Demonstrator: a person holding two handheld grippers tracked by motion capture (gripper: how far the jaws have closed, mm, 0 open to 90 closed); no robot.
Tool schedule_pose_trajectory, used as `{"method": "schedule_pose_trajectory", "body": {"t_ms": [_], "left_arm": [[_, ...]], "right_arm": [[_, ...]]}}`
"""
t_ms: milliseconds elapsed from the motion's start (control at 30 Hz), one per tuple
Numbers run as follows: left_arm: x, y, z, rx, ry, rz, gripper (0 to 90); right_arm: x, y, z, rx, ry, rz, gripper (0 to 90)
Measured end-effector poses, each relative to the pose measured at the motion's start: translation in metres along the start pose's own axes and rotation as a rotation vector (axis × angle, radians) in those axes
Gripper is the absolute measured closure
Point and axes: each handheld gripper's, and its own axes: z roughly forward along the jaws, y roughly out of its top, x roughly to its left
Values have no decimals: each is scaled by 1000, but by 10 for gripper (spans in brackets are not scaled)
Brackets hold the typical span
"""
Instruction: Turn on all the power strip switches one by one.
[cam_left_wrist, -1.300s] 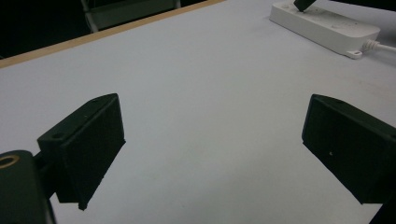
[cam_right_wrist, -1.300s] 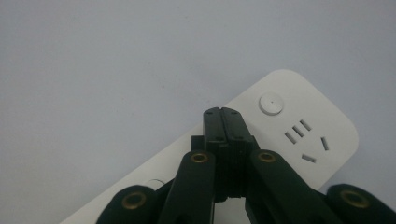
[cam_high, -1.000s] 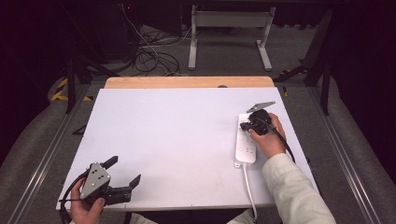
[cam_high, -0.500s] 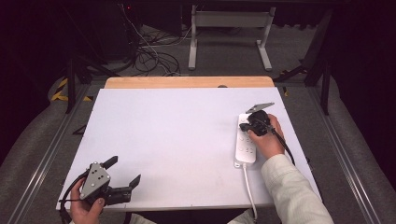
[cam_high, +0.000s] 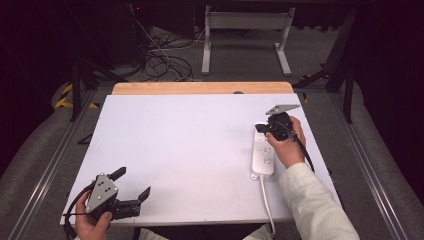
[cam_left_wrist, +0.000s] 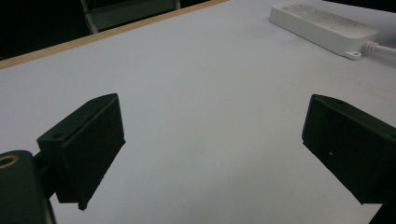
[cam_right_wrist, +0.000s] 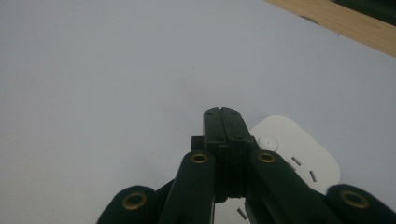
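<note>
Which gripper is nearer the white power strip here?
Right. The right gripper, jaws shut, sits over the far end of the power strip; the left gripper, jaws open, is across the table at the near left corner.

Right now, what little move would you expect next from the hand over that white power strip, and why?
Probably a short press down. The right gripper has its jaws shut and empty, poised over the far end of the power strip, close to the round button there. The left gripper waits open near the table's front corner.

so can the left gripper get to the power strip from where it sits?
Probably yes: bare table lies between the open left gripper and the power strip, though the right gripper is over its far end.
</note>
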Motion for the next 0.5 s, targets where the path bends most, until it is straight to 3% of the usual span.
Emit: {"method": "schedule_pose_trajectory", "body": {"t_ms": [500], "left_arm": [[0,0,0,3,-1,-3,60]], "right_arm": [[-21,-2,19,21,-61,14,900]]}}
